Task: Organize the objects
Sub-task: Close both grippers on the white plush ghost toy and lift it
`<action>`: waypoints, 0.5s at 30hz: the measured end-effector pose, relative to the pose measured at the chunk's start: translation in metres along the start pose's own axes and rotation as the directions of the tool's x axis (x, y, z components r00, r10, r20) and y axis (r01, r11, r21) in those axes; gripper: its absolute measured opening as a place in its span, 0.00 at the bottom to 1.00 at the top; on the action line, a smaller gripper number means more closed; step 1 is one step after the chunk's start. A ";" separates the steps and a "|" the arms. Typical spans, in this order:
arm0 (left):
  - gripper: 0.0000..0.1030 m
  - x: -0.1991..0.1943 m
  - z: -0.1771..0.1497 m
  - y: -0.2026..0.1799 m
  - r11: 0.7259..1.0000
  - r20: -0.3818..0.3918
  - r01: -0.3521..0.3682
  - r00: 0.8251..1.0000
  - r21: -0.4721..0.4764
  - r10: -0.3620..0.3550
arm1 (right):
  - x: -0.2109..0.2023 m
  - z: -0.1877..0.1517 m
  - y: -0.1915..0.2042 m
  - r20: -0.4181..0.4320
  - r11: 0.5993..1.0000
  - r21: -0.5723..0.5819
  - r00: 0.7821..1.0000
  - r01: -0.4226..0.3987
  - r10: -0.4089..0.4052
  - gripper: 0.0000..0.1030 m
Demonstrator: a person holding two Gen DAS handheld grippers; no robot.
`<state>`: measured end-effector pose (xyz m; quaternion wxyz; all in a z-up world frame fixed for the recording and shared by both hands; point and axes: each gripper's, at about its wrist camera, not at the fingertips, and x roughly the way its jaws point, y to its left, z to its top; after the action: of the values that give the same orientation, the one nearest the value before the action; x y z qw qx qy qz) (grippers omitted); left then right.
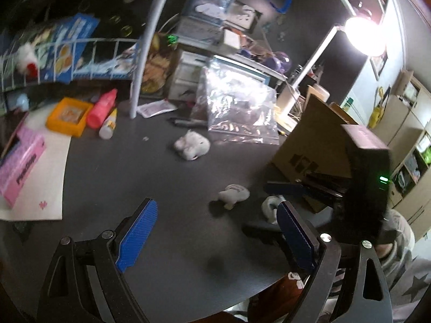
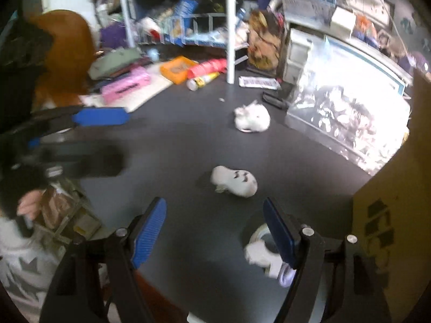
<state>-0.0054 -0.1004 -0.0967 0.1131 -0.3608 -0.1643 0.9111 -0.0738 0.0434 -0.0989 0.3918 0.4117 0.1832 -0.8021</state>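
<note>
pink box (image 1: 20,165): dark lettering runs along its side at about 9 o'clock in the left wrist view; too blurred to read.
pink box, right wrist view (image 2: 126,84): a dark word on its side at about 10 o'clock; blurred, not readable.
cardboard box (image 1: 309,145): dark block shapes printed low on its side at about 3 o'clock; a mark, no letters to be made out.
cardboard box, right wrist view (image 2: 388,215): the same dark block print at about 4 o'clock; no readable text.
small bottle (image 2: 202,80): a yellow label with dark marks at about 12 o'clock; unreadable.
</note>
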 end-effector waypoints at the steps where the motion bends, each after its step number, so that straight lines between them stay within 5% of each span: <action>1: 0.87 0.001 -0.001 0.003 1.000 -0.001 -0.001 1.000 -0.008 0.001 | 0.008 0.002 -0.003 -0.007 1.000 0.008 1.000 0.009 -0.009 0.70; 8: 0.87 0.008 -0.004 0.021 0.999 -0.020 -0.003 1.000 -0.040 0.002 | 0.042 0.010 -0.016 -0.032 0.997 0.029 0.997 0.070 -0.069 0.56; 12: 0.87 0.013 -0.003 0.022 0.999 -0.027 0.004 1.000 -0.043 -0.005 | 0.042 0.013 -0.015 -0.025 0.998 0.022 0.998 0.059 -0.058 0.37; 15: 0.87 0.017 -0.002 0.019 0.999 -0.036 0.013 0.999 -0.038 -0.015 | 0.042 0.014 -0.012 -0.023 0.998 0.001 0.997 0.070 -0.070 0.35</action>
<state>-0.0182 -0.1123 -0.1160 0.1156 -0.3781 -0.1818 0.9004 -0.1047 0.0221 -0.1251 0.3612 0.4145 0.2013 -0.8106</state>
